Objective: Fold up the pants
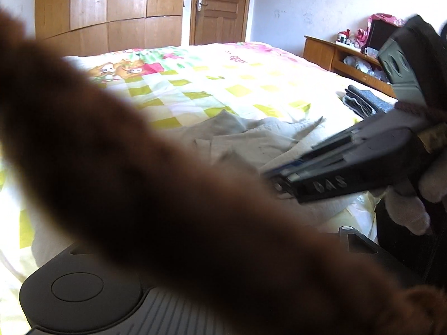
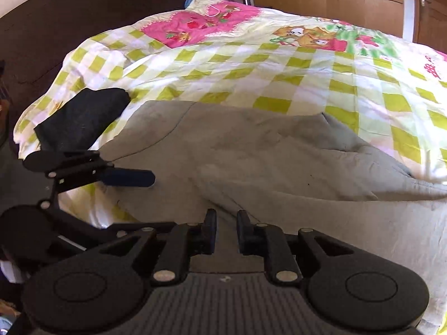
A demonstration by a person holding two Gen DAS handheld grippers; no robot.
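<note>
Pale grey pants [image 2: 279, 162] lie crumpled on the bed near its front edge; they also show in the left wrist view [image 1: 245, 139]. My right gripper [image 2: 226, 223] hovers over them with a small gap between its fingers, holding nothing. The left gripper [image 2: 131, 177] appears from the side in the right wrist view, its fingers together at the pants' left edge. In the left wrist view a blurred brown sleeve [image 1: 139, 181] hides the left gripper's own fingers. The right gripper [image 1: 279, 173] shows there from the side, low over the pants.
The bed has a yellow-green checked cover [image 2: 307, 64]. A dark cloth [image 2: 81, 117] lies at its left corner. Folded grey clothes [image 1: 366, 100] sit at the bed's right edge by a wooden headboard shelf [image 1: 335, 53]. A wardrobe [image 1: 111, 8] and a door [image 1: 220, 5] stand behind.
</note>
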